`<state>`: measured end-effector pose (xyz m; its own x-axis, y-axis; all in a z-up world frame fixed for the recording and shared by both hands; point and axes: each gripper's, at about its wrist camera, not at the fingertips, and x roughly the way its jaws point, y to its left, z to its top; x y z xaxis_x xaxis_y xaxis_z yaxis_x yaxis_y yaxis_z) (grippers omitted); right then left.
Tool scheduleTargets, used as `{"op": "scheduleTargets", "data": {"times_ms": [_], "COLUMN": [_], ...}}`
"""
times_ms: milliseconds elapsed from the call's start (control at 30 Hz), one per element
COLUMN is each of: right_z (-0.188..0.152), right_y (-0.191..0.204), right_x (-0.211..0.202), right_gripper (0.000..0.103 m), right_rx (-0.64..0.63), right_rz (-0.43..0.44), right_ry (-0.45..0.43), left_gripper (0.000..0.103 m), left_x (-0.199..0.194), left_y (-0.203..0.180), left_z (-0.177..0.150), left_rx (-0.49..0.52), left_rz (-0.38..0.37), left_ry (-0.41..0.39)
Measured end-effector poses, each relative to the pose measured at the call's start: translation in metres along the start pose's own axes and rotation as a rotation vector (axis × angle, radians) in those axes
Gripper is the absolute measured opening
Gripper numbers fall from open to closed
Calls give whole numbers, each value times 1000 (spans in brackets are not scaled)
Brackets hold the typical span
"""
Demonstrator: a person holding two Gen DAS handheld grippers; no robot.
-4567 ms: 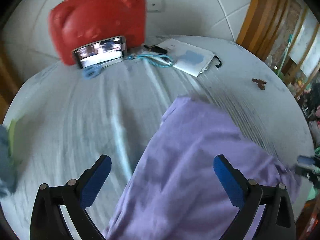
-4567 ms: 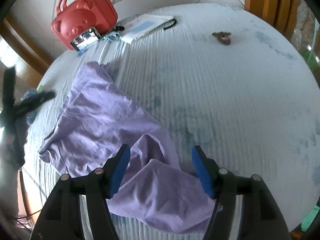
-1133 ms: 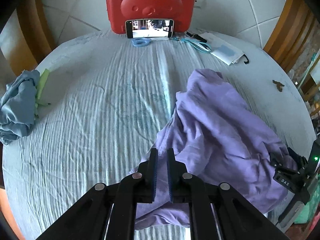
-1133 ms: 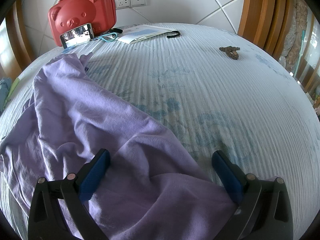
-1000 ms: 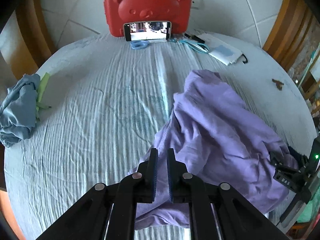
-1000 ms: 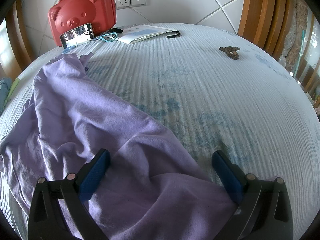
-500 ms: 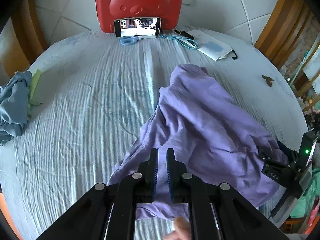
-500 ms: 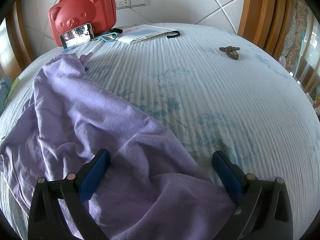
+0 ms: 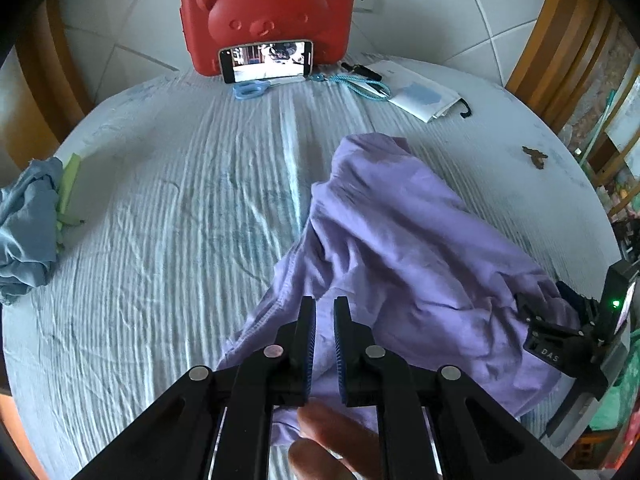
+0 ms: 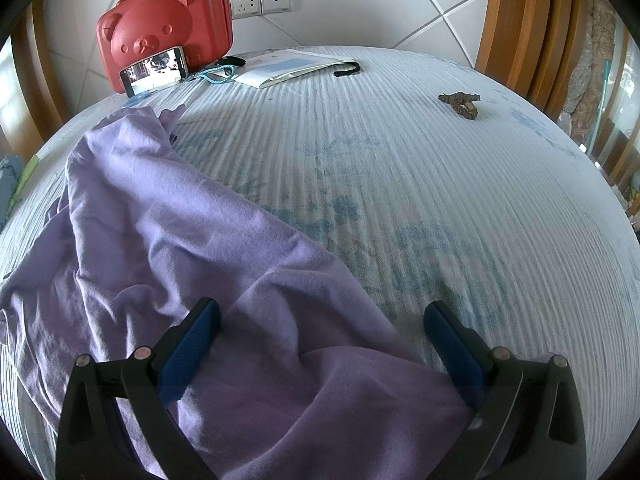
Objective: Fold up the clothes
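A purple garment (image 9: pixel 400 248) lies rumpled on the pale striped tablecloth (image 9: pixel 160 200), running from mid-table to the near right edge. My left gripper (image 9: pixel 323 304) is shut on the garment's near left edge, and the cloth rises in a ridge toward its jaws. A person's fingertips (image 9: pixel 324 436) show beneath it. My right gripper (image 10: pixel 320 312) stands open low over the garment's (image 10: pixel 180 232) near right corner, with cloth lying between and under its blue pads. In the left wrist view the right gripper (image 9: pixel 560 332) sits at the garment's right end.
A red bear-shaped case (image 9: pixel 268 12) with a phone (image 9: pixel 266 60) leaning on it stands at the far edge. Beside it lie blue scissors (image 9: pixel 250 89), a lanyard and papers (image 9: pixel 424 96). A blue-grey cloth (image 9: pixel 24 232) is bunched far left. A small brown object (image 10: pixel 460 105) lies right.
The garment's near left edge has been drawn up and in toward the shut left gripper, and fingertips have come into view under it. The right gripper and its view are unchanged.
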<state>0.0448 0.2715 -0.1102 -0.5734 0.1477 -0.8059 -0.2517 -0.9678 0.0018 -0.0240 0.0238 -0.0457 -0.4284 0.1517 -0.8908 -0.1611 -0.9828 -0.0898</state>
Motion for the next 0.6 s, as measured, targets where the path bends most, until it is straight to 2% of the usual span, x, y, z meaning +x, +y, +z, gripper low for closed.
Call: {"op": "scheduleTargets", "data": {"times_ms": [200,233,300,333,367,600], "right_z": [0,0,0,0,0,0], "right_y": [0,0,0,0,0,0], "right_x": [0,0,0,0,0,0], "right_gripper": [103,103,103,103,103,103], "right_rx": [0,0,0,0,0,0], "right_rz": [0,0,0,0,0,0], "right_ry": [0,0,0,0,0,-1], "left_gripper": [10,14,40,80,103,103], "left_x": [1,2,3,3,3,10], "left_y": [1,1,2,2,0,10], "left_z": [2,2,2,2,2,7], "left_rx": [-5,-7,-11,-6,2,-3], "left_rz": [-2,5,-16,-21,-23,26], "left_ry": [4,6,13,14,13,-2]}}
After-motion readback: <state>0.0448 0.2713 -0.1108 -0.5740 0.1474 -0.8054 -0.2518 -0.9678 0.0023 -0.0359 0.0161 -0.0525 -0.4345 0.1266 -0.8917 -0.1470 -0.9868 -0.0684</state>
